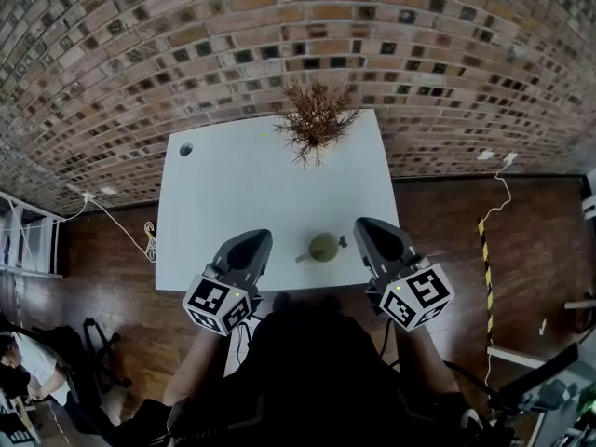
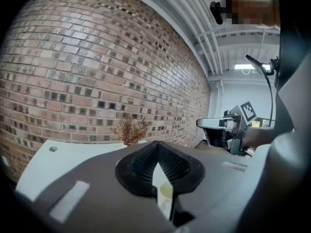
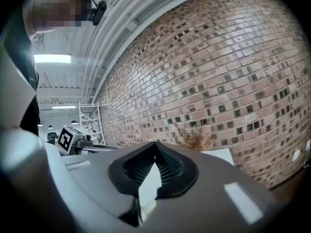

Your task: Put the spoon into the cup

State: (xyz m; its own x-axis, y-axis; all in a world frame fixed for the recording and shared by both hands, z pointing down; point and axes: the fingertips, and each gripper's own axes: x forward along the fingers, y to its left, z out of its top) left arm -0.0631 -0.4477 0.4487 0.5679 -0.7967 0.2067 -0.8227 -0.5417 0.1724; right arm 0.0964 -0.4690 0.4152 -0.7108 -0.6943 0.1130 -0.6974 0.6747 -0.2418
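A brick wall point(image 1: 279, 35) fills the background, and a white table point(image 1: 233, 184) stands against it on a dark wooden floor point(image 1: 447, 222).

On the table, close to its near edge, we see the olive-green cup point(image 1: 324, 247) standing upright. A short dark piece point(image 1: 342, 242) sticks out over its right rim and a pale stub point(image 1: 302, 258) shows at its lower left. Whether either of them is the spoon, we cannot tell at this size.

The cup sits between the two grippers. The left gripper point(image 1: 253, 242) is near it on one side, and the right gripper point(image 1: 372, 231) is just beside it on the other. Neither one touches it.

In the left gripper view the ribbed pads point(image 2: 143, 161) meet at their tips, so the jaws are clenched with nothing gripped. Only the white tabletop and a sliver of the green cup show through the narrow wedge behind the tips. In the right gripper view the pads point(image 3: 167, 166) stand the same way, tips together and empty. Both grippers point roughly level toward the wall.

Each gripper carries a marker cube. One point(image 1: 220, 303) is on the left and one point(image 1: 416, 296) is on the right, both over the table's near edge.

Farther out, a dried brown plant point(image 1: 315, 119) stands at the far edge of the table against the bricks. A small round hole point(image 1: 185, 149) marks the far left corner. On the floor, a white cable point(image 1: 112, 214) trails to the left and a yellow-and-black striped strip point(image 1: 484, 250) lies to the right.
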